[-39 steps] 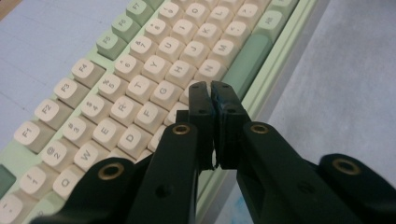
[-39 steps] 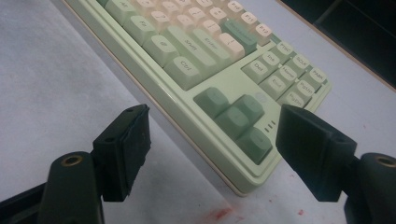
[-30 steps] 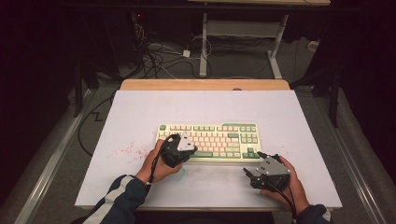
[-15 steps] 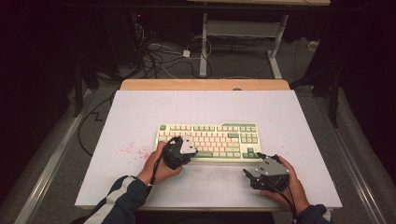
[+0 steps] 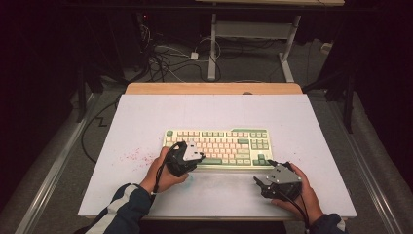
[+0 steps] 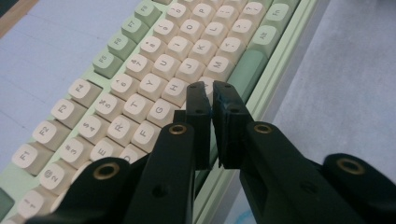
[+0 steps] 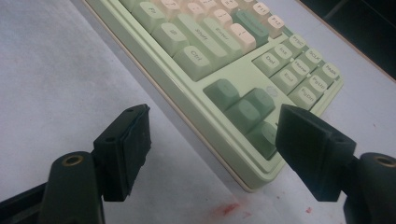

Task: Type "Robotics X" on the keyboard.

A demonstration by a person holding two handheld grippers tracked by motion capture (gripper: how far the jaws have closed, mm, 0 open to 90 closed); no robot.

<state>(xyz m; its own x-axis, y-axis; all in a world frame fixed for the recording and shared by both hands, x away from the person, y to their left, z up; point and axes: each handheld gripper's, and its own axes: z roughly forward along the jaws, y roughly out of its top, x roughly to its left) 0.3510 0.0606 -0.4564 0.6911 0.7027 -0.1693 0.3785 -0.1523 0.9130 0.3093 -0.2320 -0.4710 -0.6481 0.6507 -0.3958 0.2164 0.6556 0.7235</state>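
Nearest to the person, the right gripper [image 5: 260, 184] rests low on the white table [image 5: 146, 117], close to the front edge and just in front of the right end of the keyboard [image 5: 219, 146]. In the right gripper view its two black jaws stand wide apart, with nothing between them, and the dark green arrow keys [image 7: 243, 109] of the keyboard lie just beyond them. A small red stain [image 7: 229, 208] is on the table near the keyboard corner.

A little farther, the left gripper [image 5: 187, 158] is over the front left part of the keyboard. In the left gripper view its jaws are almost together, with only a thin gap, and their tips are just above the letter keys near the long green space bar [image 6: 245, 70]. Whether the tips touch a key cannot be told.

The keyboard itself, pale green with cream keys, lies flat in the middle of the table. Pink specks [image 5: 134, 156] mark the table on its left. Behind the table, cables [image 5: 165, 58] lie on the floor.
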